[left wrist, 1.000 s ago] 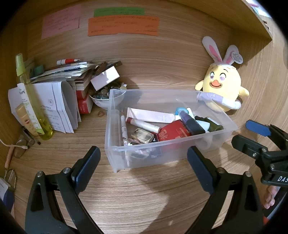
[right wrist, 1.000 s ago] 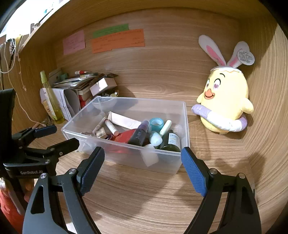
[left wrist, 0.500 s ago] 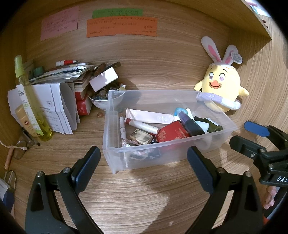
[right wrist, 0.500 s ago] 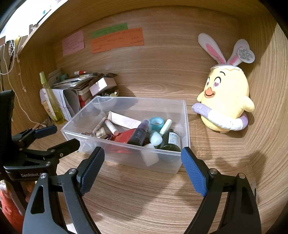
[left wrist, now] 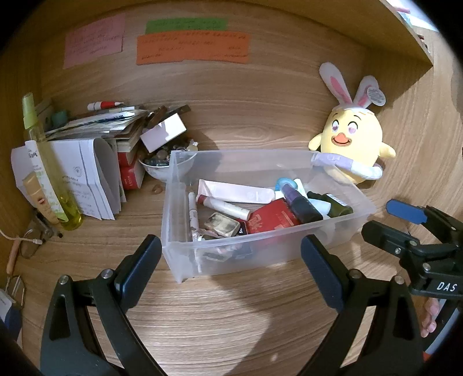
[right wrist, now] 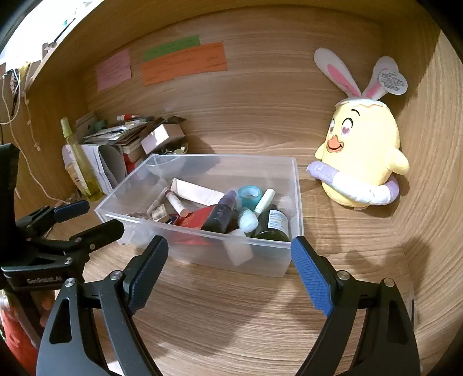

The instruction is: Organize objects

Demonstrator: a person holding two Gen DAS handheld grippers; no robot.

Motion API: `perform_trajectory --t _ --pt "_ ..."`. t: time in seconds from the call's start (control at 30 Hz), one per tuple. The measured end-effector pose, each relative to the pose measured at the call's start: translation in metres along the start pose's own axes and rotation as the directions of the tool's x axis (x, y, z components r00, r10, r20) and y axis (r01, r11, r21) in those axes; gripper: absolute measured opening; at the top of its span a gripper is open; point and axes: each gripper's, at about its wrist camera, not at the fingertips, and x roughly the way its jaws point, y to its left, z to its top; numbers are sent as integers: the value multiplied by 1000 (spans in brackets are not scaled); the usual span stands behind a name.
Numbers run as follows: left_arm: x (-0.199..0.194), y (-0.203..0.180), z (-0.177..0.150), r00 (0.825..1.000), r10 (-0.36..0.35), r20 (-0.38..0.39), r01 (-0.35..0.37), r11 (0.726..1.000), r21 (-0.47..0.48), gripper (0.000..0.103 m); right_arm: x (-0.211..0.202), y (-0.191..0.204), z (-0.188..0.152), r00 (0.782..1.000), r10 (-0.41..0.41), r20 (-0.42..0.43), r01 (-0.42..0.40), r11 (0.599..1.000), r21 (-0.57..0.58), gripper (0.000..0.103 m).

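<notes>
On the desk (left wrist: 231,318): one bin (left wrist: 185,248), one plush (left wrist: 351,144).

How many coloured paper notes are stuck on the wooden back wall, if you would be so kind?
3. A pink note sits furthest left, a green strip is to its right, and a wider orange note lies directly beneath the green one. None appears hidden.

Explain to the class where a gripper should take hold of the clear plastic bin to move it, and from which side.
Grip the clear plastic bin by its near long wall, coming from above with one finger inside and one outside. The thin upright rim suits a pinch; the bin looks too wide to span. The right gripper is open just before it.
</notes>
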Motion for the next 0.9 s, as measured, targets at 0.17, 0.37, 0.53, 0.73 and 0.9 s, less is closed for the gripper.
perform_trajectory --t 0.17,0.37,0.53,0.73,0.9 --pt "-1 -1 0 1000 -17 2 17 1000 -5 98 0 -2 0 1000 -1 0 1 1000 9 85" --pt "-1 -3 -2 1000 -24 0 24 1000 1 98 0 -2 -1 1000 0 -3 0 1000 12 85" --pt "0 -4 -3 1000 -28 -6 28 1000 7 98 1 -3 -1 1000 8 -7 -8 1000 24 85" --pt "3 -3 -4 998 -50 -27 50 999 -3 98 2 -1 -1 1000 10 -11 -10 1000 25 85" --pt "3 -3 -5 998 -61 -28 61 998 -6 98 3 0 -2 1000 10 -15 -9 1000 25 85"
